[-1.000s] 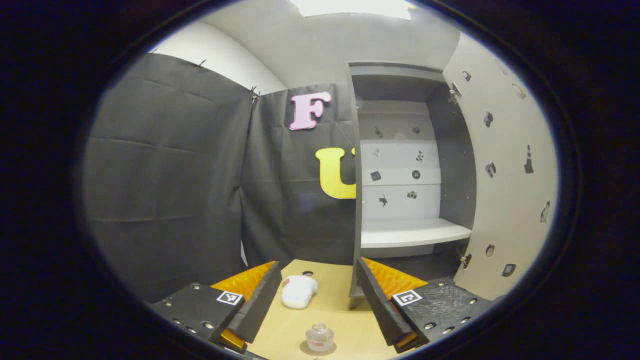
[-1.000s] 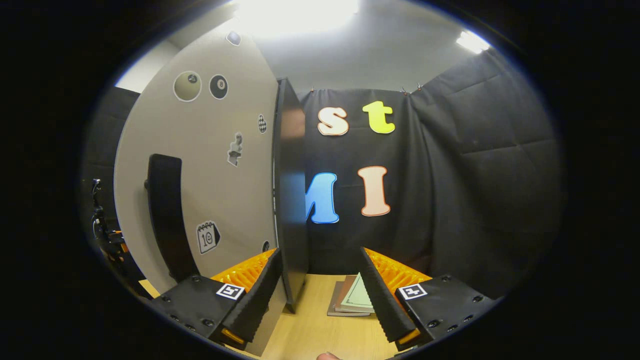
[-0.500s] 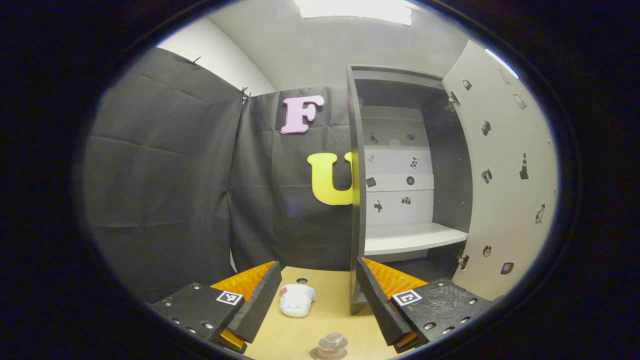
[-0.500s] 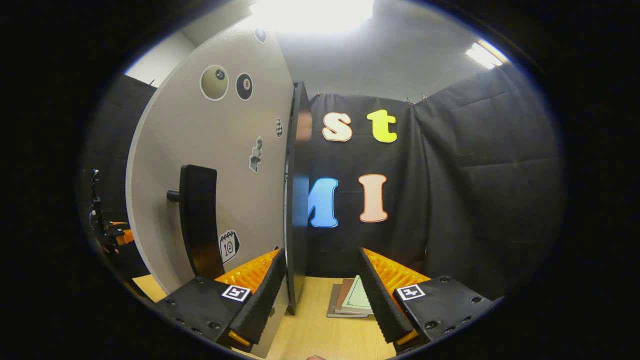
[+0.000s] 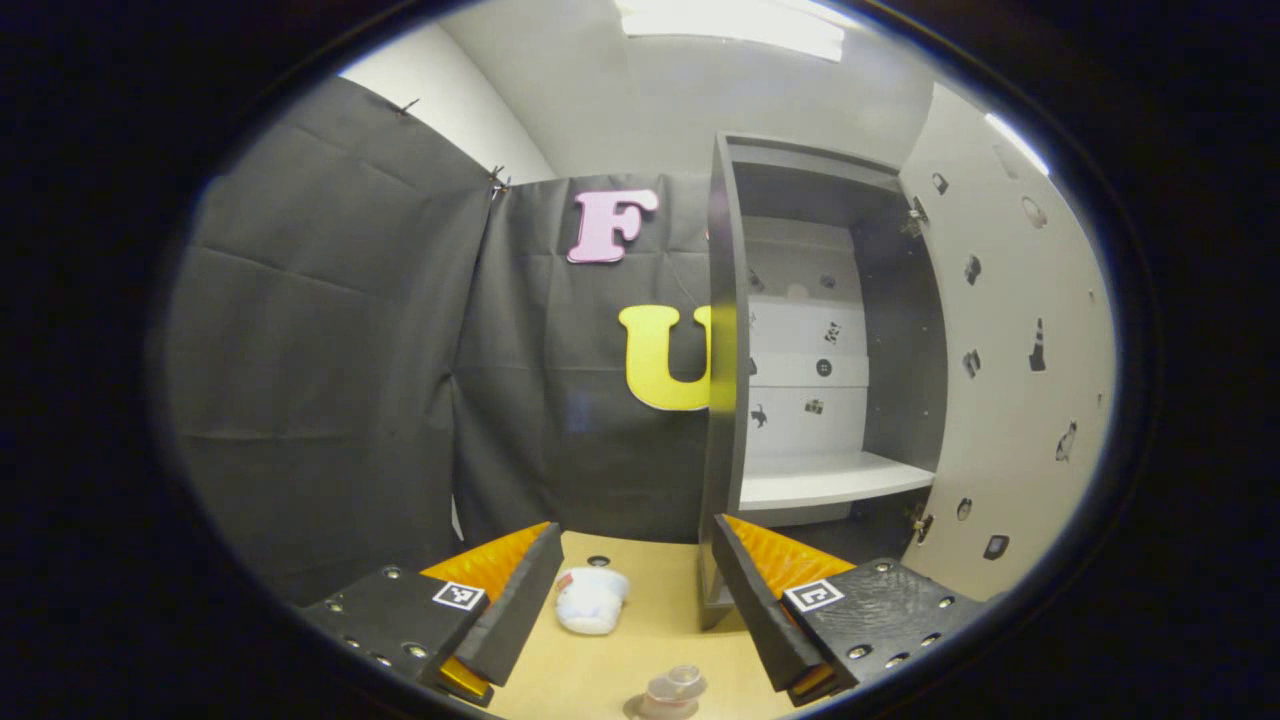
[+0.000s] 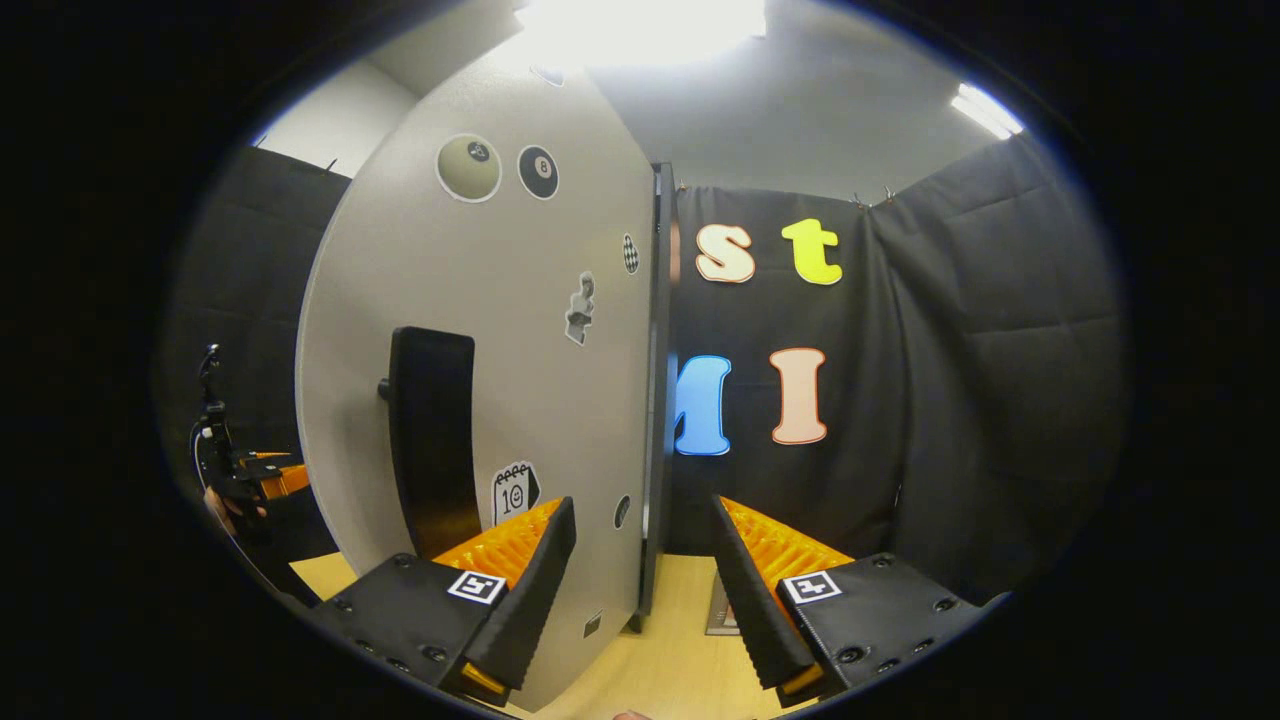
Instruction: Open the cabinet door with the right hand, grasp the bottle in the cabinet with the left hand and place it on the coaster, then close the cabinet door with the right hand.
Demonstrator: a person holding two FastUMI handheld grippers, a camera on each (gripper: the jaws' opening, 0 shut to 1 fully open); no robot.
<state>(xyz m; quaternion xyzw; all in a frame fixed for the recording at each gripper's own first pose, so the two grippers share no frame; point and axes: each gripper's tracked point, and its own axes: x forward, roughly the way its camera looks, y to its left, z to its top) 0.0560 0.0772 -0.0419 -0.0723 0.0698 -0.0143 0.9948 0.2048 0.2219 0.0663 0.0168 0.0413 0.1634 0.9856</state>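
The bottle stood at the bottom centre of the left gripper view, low on the wooden tabletop on what looked like the coaster, so the placing step appeared done and closing the door was judged to be the step in hand. The left gripper was spread wide with nothing between its fingers, pointing past a crumpled white object towards the cabinet in the centre right of the frame, whose white shelf was bare. The cabinet door stood open; in the right gripper view its outer face occupied the centre left, with the black vertical handle just above the left finger. The right gripper was also wide apart and gripped nothing, and the door's free edge ran down into the gap between its fingers, apparently without contact. To close well, pressing the flat of one finger on the outer face near the handle and following the hinge arc should give a smooth swing; the jaws need not pinch. Keep the left gripper, seen at the far left edge of the right gripper view, and the bottle out of the door's sweep.
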